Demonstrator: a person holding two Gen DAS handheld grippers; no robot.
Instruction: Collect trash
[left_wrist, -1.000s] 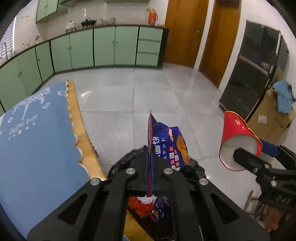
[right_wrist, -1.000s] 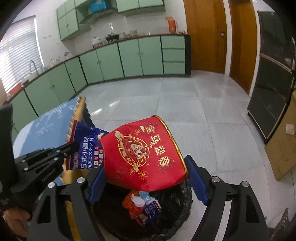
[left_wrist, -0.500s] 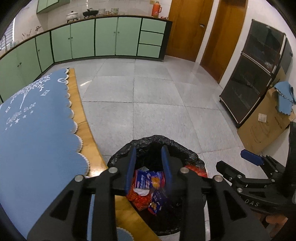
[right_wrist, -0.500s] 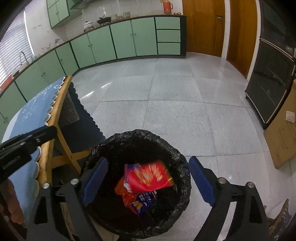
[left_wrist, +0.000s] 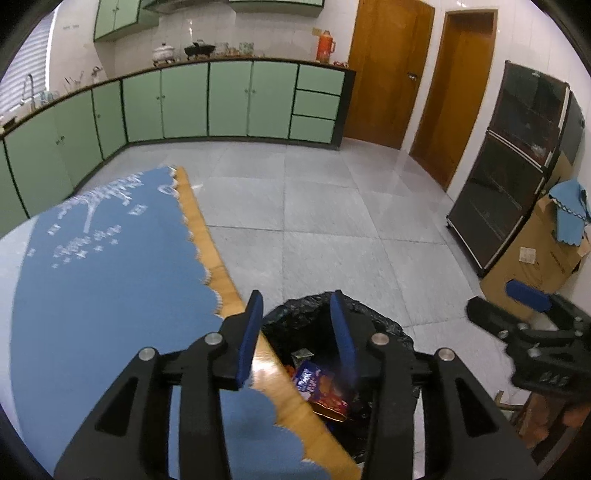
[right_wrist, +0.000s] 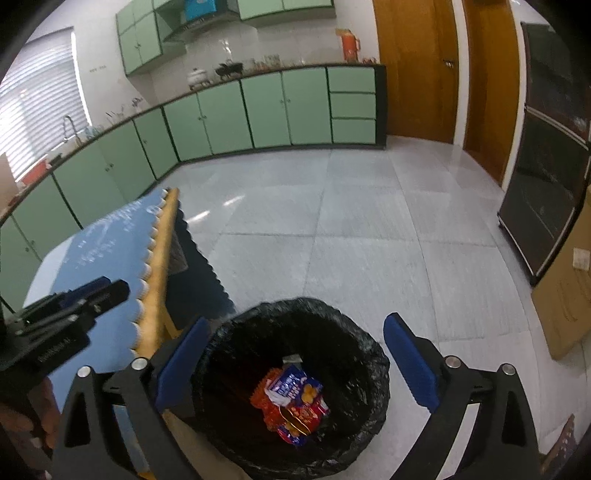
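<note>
Right wrist view looks down on the bin (right_wrist: 295, 384), black-lined, standing on the floor just beside the bench (right_wrist: 157, 273) with its blue cloth (right_wrist: 99, 251). Snack wrappers (right_wrist: 291, 402) lie at the bin's bottom. Above the bin the right gripper (right_wrist: 295, 354) has its fingers spread wide, empty. Over the bin's bench-side rim the left gripper (left_wrist: 295, 332) is released too, touching nothing.
</note>
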